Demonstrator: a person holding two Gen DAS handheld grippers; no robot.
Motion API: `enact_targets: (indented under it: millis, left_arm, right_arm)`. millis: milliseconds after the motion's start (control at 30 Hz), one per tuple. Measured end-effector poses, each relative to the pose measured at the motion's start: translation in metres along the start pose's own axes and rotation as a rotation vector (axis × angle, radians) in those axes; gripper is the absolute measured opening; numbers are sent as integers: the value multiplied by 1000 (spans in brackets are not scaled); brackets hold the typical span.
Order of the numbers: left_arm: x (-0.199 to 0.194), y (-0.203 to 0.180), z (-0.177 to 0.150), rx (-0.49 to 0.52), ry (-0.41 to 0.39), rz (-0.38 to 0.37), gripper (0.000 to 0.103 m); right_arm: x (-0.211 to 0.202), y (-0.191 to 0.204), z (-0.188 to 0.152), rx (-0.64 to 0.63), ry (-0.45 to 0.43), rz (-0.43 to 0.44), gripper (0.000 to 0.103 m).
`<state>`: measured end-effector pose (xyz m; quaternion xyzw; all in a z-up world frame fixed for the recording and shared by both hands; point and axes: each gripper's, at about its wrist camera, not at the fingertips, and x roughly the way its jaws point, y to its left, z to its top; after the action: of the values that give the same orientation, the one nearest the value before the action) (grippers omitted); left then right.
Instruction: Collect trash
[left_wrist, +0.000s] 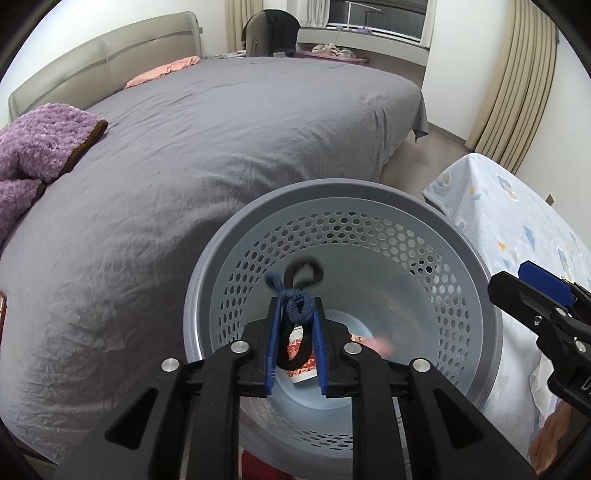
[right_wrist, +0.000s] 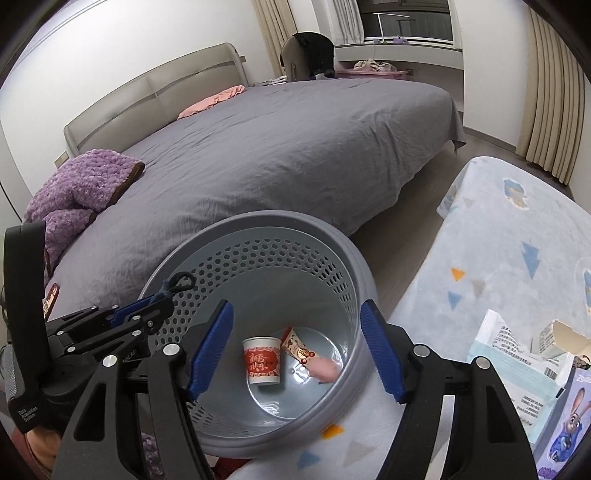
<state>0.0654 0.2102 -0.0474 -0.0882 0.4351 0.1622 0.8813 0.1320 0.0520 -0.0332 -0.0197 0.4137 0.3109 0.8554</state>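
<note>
My left gripper (left_wrist: 295, 314) is shut on a tangle of blue and black hair ties (left_wrist: 297, 295) and holds it over the grey perforated trash basket (left_wrist: 369, 195); the gripper also shows in the right wrist view (right_wrist: 162, 299). The basket (right_wrist: 258, 221) holds a red-and-white paper cup (right_wrist: 262, 360), a small printed wrapper (right_wrist: 297, 345) and a pink item (right_wrist: 323, 369). My right gripper (right_wrist: 295, 350) is open and empty above the basket's near rim; it shows at the right edge of the left wrist view (left_wrist: 532, 291).
A large bed with a grey cover (left_wrist: 221, 147) lies behind the basket, with a purple fluffy blanket (left_wrist: 37, 147) on it. A surface with a light blue patterned blanket (right_wrist: 498, 258) at the right carries papers and a torn box (right_wrist: 535, 350).
</note>
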Motion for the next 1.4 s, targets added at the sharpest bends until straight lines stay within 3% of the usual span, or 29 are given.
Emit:
enact_targets:
  millis: [133,533,600,633,667,733,933,1400]
  left_arm:
    - [0,0,0,1,0,6,23]
    - [3,2,0,-4,16,9,23]
    - [3,2,0,-3,14,13,32]
    - [2,1,0,-3,10,16,42]
    - [0,1,0,-3,2,20,60]
    - [-6,2,0,-7,-38,38,79]
    - [-9,3,2,-9,-48,42,80]
    - [-21,2,2,-15,-87,34,97]
  right_arm:
    - [-2,-2,-1,9,-6,-5,68]
    - [-7,-6,-4,21,-16,-10,68]
    - [-8,-6,-4,23,-18,-12,68]
    - [-9,-7,-4,24,-19,-11,68]
    - [-10,-6,-4,25,-19,-11,68]
    - [-11,-6,-5,25,-21,-13,68]
    - [-16,-7,-6,28,-30,-17,68]
    - [-34,-11,-16,56,-47,-41,68]
